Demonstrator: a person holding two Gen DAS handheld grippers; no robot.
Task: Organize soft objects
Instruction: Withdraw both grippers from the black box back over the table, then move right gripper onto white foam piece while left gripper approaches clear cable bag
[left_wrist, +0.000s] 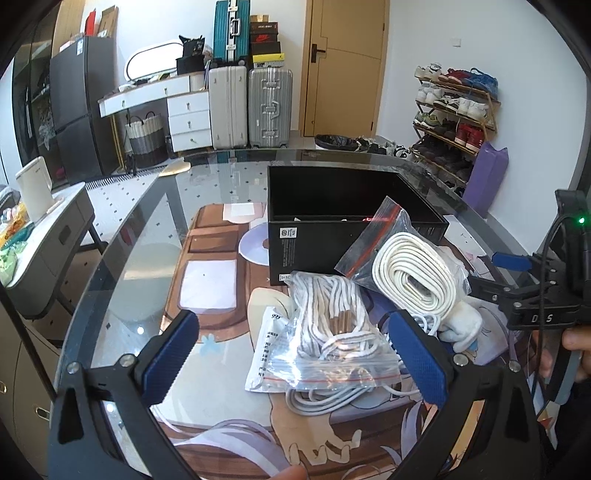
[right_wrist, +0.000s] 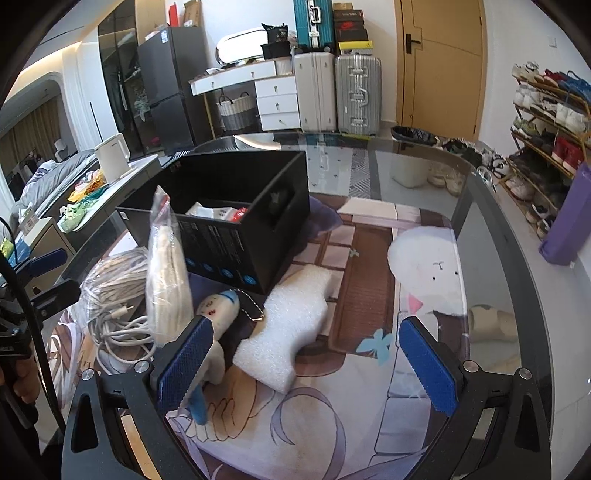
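Note:
A black open box (left_wrist: 354, 218) stands on the glass table; it also shows in the right wrist view (right_wrist: 236, 218) with small items inside. In front of it lie a zip bag of white-brown cord (left_wrist: 332, 332), a zip bag of coiled cream strap (left_wrist: 410, 269) leaning on the box, loose white cable (left_wrist: 325, 398) and a white plush toy (left_wrist: 461, 325). My left gripper (left_wrist: 295, 354) is open, low over the cord bag. My right gripper (right_wrist: 306, 362) is open above a white foam block (right_wrist: 291, 328), with the plush toy (right_wrist: 218, 314) by its left finger.
A printed mat (right_wrist: 369, 406) covers the glass table (left_wrist: 147, 221). A flat white packet (left_wrist: 266, 350) lies under the cord bag. Suitcases (left_wrist: 251, 107), a drawer unit and a shoe rack (left_wrist: 454, 118) stand beyond the table. A side table with a kettle (left_wrist: 33, 188) is left.

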